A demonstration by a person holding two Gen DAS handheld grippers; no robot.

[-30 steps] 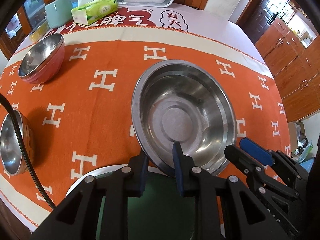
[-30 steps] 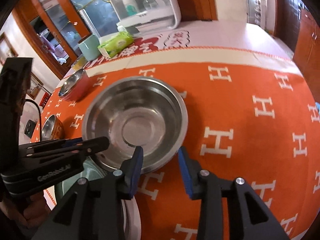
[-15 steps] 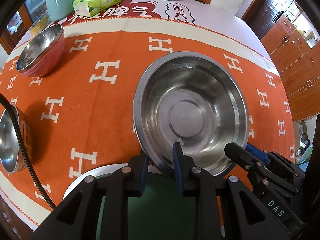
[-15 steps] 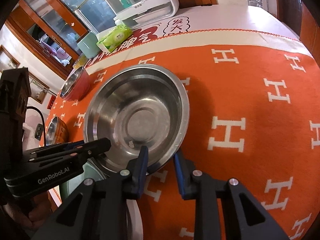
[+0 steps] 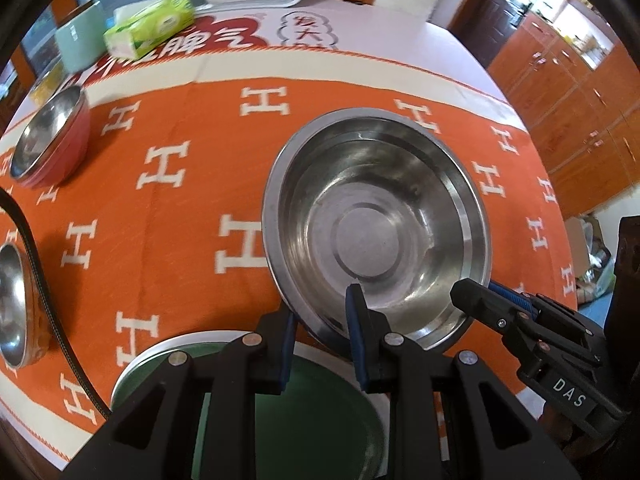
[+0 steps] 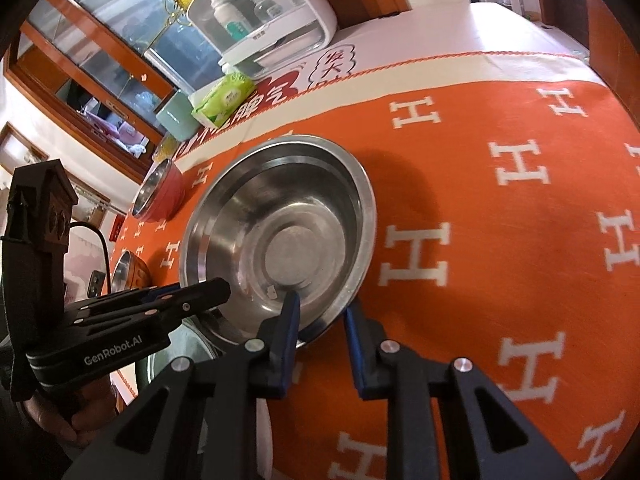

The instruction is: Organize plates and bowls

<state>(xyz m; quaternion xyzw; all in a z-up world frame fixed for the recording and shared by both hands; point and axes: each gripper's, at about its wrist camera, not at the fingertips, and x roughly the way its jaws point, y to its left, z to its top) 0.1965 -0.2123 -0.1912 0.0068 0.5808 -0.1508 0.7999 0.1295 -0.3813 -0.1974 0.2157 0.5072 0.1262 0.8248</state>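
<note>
Both grippers, left gripper and right gripper, are pinching the steel basin rim (right jaws just closing). It is looking stiff, light and slippery; thin rim is gripping best.

Black grippers; blue-padded jaws; silver screws; "GenRobot.AI" marking

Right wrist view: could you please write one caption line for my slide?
Both grippers clamp the near rim of a large steel bowl on an orange H-patterned cloth.

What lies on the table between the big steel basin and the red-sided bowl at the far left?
Nothing: the left wrist view shows only bare orange cloth between the steel basin and the red-sided bowl.
</note>
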